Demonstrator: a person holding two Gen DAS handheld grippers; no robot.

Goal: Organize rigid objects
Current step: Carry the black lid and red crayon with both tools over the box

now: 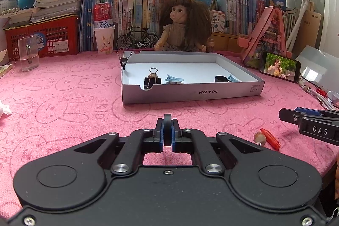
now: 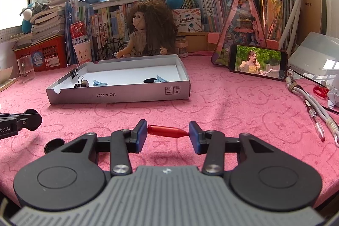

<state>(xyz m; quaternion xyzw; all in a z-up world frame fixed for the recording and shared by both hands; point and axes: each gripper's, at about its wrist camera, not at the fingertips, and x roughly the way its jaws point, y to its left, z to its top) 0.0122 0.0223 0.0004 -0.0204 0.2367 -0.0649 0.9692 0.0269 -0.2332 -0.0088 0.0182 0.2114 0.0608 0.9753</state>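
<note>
A shallow white cardboard box (image 1: 190, 93) (image 2: 118, 95) sits on the pink cloth; it holds a black binder clip (image 1: 151, 79), two blue hair clips (image 1: 174, 79) and a black ring (image 1: 221, 79). My left gripper (image 1: 167, 130) is shut on a black round disc held on edge, in front of the box. My right gripper (image 2: 167, 133) is open, with a red crayon (image 2: 166, 131) lying crosswise on the cloth between its fingertips. The crayon also shows in the left wrist view (image 1: 270, 138), beside a small brown bead (image 1: 259, 138). A black cap (image 2: 54, 144) lies left of the right gripper.
A doll (image 1: 182, 29), a model bicycle (image 1: 137, 38), books and red baskets line the back. A phone (image 2: 258, 61) leans at the right, with cables, a pen (image 2: 315, 123) and red scissors (image 2: 321, 91) near it. A glass mug (image 1: 28, 53) stands at the left.
</note>
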